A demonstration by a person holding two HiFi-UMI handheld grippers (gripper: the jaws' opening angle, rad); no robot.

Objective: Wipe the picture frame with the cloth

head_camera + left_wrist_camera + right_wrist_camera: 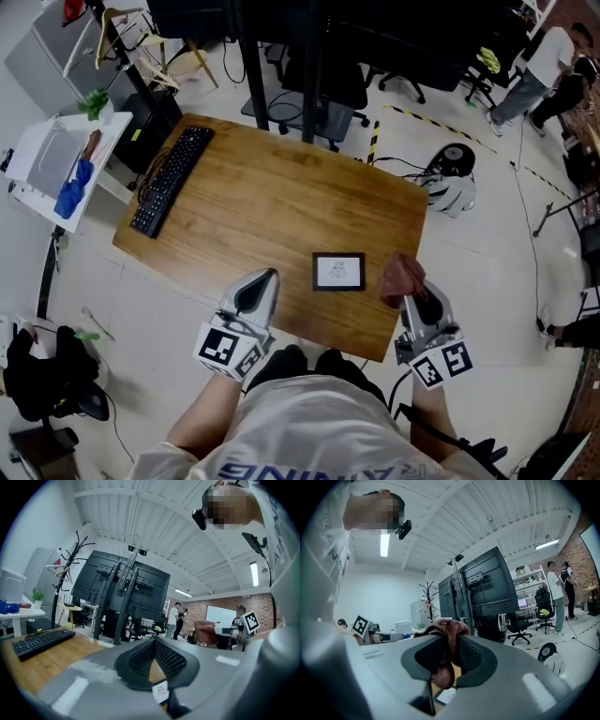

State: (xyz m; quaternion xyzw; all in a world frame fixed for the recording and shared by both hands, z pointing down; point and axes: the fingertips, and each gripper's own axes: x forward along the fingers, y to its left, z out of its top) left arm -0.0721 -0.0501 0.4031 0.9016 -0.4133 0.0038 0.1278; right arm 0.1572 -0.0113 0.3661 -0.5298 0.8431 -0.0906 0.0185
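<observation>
A small black picture frame (338, 271) with a white picture lies flat near the front edge of the wooden table (272, 216). My right gripper (409, 292) hovers just right of the frame, shut on a reddish-brown cloth (401, 276) that bunches above its tips. In the right gripper view the cloth (445, 631) is pinched between the jaws and hangs below them, with the frame (447, 695) under it. My left gripper (268, 277) is left of the frame, its jaws together and empty. The left gripper view shows the frame (161, 692) below the closed tips (154, 641).
A black keyboard (172, 178) lies along the table's left side. A white side table (56, 169) holding blue items stands further left. Black stand legs (314, 75) and office chairs are behind the table. A person (534, 75) stands at the far right.
</observation>
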